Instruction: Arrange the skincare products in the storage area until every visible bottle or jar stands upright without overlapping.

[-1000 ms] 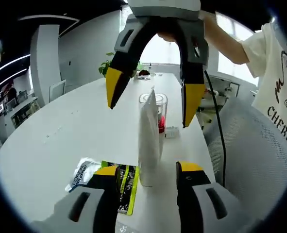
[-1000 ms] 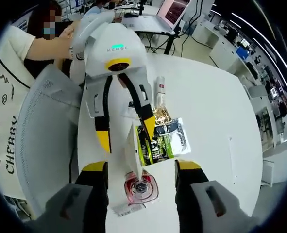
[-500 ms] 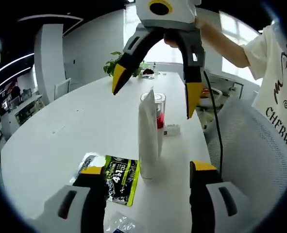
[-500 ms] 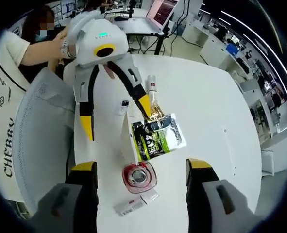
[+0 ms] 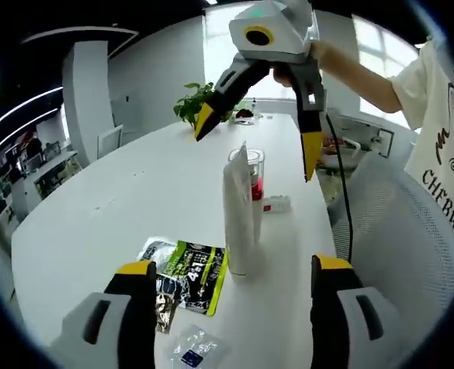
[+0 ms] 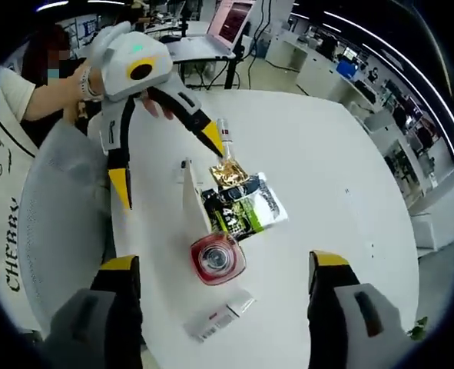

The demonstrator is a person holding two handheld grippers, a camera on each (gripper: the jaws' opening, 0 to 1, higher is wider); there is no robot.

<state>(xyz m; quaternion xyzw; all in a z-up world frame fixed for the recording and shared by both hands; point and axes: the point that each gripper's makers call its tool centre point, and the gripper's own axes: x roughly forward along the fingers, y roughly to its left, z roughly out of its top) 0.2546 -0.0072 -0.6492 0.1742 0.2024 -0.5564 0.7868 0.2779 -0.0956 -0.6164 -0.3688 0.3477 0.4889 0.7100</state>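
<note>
Open office, big white table (image 5: 96,231) with a rounded end, potted plant (image 5: 198,104) at the far end in the left gripper view; desks and a laptop (image 6: 230,17) beyond the table in the right gripper view.

Left gripper view, left to right: one clear sachet (image 5: 188,355) flat near the bottom, one gold sachet (image 5: 164,306) and two flat packets beside it, a silver one (image 5: 154,251) and a green-black one (image 5: 196,269). One white tube (image 5: 238,211) stands upright just right of the packets, long axis vertical, crimped end up. One clear jar (image 5: 250,173) with red contents stands upright right behind the tube. One small white-red tube (image 5: 276,204) lies flat right of the jar.

Right gripper view: one more slim bottle (image 6: 225,138) lies flat beyond the gold sachet, long axis running away from the camera.

Left gripper (image 5: 228,278): jaws wide apart, nothing between them, low near the table edge. Right gripper (image 5: 257,142) hangs above the jar, jaws pointing down, spread wide, holding nothing, a hand (image 5: 303,61) on its grip. A white mesh chair (image 5: 399,231) stands at the right.
</note>
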